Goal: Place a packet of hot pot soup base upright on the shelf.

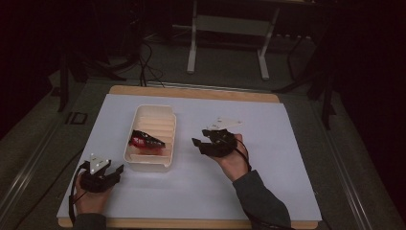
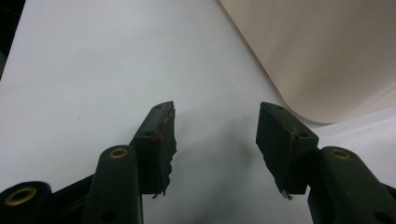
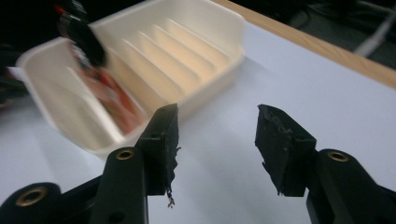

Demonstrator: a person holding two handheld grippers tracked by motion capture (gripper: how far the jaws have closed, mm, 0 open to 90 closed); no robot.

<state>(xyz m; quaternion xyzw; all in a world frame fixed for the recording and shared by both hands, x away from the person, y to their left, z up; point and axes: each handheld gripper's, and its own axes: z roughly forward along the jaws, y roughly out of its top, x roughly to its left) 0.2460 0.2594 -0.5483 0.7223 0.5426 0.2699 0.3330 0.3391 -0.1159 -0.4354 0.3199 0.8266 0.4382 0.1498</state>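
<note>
Now, cream tray [image 1: 167, 125] with red-black object [image 1: 146, 140] between tools — left tool [image 1: 114, 173], right tool [image 1: 200, 142], both agape, empty.

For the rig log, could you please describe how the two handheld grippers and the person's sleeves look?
Both the left gripper and right gripper are black, two-jawed, with brass-coloured pivot rivets, worn ragged pads, a pale three-cornered plate on top and a black trailing cable. The sleeves are dark grey.
</note>
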